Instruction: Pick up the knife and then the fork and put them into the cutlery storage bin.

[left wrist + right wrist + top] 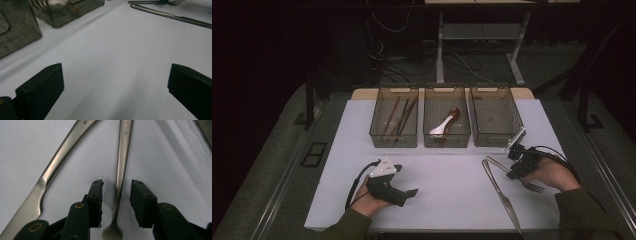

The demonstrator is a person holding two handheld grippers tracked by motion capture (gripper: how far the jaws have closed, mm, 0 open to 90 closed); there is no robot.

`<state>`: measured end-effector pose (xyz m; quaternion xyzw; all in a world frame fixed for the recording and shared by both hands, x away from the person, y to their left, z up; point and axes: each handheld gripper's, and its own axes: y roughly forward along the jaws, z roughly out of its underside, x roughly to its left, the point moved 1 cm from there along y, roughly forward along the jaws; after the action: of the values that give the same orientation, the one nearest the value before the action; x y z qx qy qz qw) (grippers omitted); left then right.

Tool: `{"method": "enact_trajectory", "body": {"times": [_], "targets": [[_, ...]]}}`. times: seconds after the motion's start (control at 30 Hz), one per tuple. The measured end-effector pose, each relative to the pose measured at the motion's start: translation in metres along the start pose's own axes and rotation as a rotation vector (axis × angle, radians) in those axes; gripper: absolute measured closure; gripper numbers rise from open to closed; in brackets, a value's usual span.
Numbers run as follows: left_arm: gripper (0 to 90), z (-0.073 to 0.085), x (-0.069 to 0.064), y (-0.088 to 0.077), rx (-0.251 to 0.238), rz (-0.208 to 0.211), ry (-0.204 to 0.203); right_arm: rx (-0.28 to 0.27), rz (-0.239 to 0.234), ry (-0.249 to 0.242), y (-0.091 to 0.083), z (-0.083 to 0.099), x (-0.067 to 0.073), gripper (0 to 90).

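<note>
In the right gripper view, the fork (119,182) is running out of frame at six o'clock, its tines cut off, and the knife (47,185) is losing its blade tip at seven o'clock. In the high view, the right hand-held gripper (515,167) is covering the fork's (532,186) middle.

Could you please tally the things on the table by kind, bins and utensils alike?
Bins: 3
Chopsticks in the left bin: about 3
Spoons in the middle bin: 2
Knives: 1
Forks: 1
Total: about 10
</note>
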<state>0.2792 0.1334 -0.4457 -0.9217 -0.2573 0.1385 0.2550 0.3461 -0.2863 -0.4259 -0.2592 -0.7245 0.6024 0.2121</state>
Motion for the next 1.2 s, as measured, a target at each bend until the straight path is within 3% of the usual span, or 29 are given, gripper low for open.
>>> {"method": "enact_trajectory", "body": {"times": [0.33,0.53,0.93,1.0,1.2], "targets": [[0.0,0.000,-0.001,0.001,0.002,0.002,0.001,0.049,0.003,-0.032,0.004,-0.003,0.000,75.3],[0.0,0.000,-0.001,0.001,0.007,0.004,0.005,0.068,0.008,-0.020,0.005,-0.005,-0.001,81.9],[0.0,0.000,-0.001,0.001,0.007,0.004,0.007,0.051,-0.022,0.024,0.003,-0.002,-0.004,84.3],[0.0,0.000,-0.001,0.001,0.007,0.004,0.008,0.046,-0.010,0.028,0.003,0.000,-0.006,84.3],[0.0,0.000,-0.001,0.001,0.009,0.004,0.008,-0.012,-0.025,0.055,-0.005,0.009,-0.014,84.2]]}}
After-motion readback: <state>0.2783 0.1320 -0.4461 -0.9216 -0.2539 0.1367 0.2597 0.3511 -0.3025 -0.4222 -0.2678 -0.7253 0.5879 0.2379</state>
